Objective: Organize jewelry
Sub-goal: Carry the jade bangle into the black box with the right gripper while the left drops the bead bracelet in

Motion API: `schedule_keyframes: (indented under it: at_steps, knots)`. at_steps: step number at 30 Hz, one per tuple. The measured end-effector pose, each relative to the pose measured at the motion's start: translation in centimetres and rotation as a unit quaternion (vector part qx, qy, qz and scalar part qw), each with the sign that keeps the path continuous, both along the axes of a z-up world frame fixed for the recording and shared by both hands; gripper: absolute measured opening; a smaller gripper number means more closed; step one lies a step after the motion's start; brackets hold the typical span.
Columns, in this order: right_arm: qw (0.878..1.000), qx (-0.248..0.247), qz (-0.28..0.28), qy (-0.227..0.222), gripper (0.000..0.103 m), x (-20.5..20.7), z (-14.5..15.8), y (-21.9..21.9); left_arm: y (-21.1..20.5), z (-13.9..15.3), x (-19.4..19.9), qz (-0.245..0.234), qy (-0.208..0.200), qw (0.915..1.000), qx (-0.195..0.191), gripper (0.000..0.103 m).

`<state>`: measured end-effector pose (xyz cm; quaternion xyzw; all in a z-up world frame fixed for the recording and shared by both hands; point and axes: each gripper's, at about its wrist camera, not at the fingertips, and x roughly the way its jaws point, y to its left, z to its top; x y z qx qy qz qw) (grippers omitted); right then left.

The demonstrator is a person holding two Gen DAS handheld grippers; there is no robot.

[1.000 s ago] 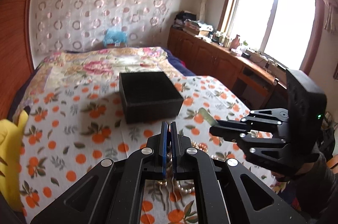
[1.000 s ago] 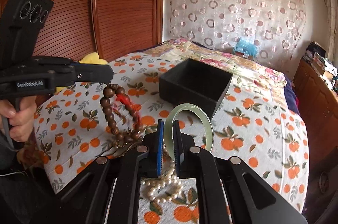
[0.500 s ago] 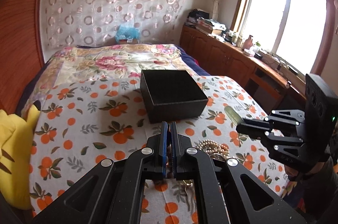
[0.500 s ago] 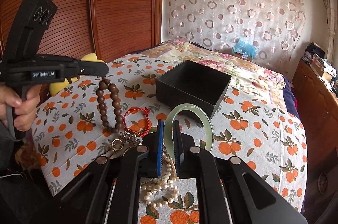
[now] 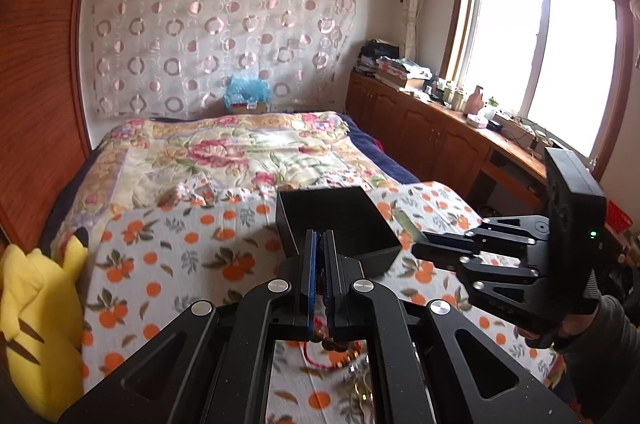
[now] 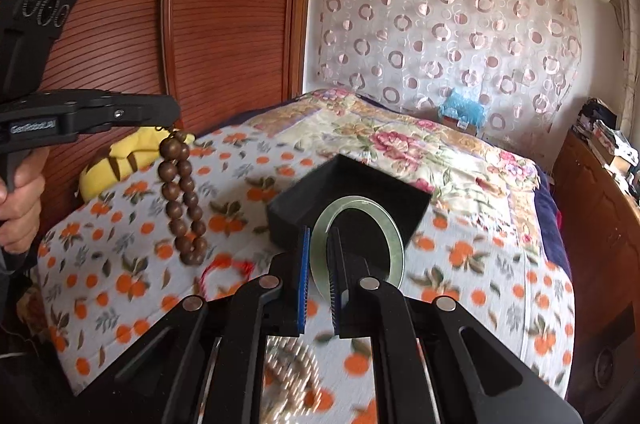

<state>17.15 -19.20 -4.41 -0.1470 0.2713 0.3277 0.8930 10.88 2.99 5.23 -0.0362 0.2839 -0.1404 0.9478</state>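
Note:
A black open box [image 5: 336, 224] [image 6: 352, 196] sits on the orange-print bedspread. My left gripper [image 5: 319, 260] [image 6: 168, 116] is shut on a brown wooden bead bracelet [image 6: 182, 200], which hangs in the air left of the box; in the left wrist view only a few beads [image 5: 330, 342] show under the fingers. My right gripper [image 6: 320, 264] [image 5: 416, 244] is shut on a pale green jade bangle [image 6: 360, 240], held upright just in front of the box. A red cord bracelet [image 6: 228, 270] and a pearl string [image 6: 288, 364] lie on the spread.
A yellow plush toy [image 5: 36, 324] lies at the bed's left edge by the wooden wardrobe [image 6: 140, 24]. A floral quilt [image 5: 240, 152] covers the far bed. Wooden cabinets [image 5: 440, 140] with clutter run under the window at right.
Both grippers have risen and moved toward the box. The bead bracelet now hangs clear of the spread, leaving the red cord behind. The bangle has come up in front of the box.

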Motion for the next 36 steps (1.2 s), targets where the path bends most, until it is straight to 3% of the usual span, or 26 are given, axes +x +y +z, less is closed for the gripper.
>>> schedule_keyframes:
  at_steps: [10, 18, 36]
  knots:
    - [1.000, -0.016, -0.009, 0.006, 0.010, 5.7, 0.0, 2.4, -0.2, 2.5, 3.7, 0.015, -0.024, 0.9995, 0.013, 0.003]
    - [0.998, -0.007, -0.022, 0.054, 0.012, 8.2, -2.2, 2.6, -0.5, 2.2, 6.4, 0.023, -0.020, 0.9995, 0.012, 0.003]
    - [0.997, 0.021, -0.054, 0.057, 0.013, 3.6, -3.9, -4.4, -4.3, 0.5, 10.1, 0.013, -0.001, 0.9994, 0.033, 0.003]
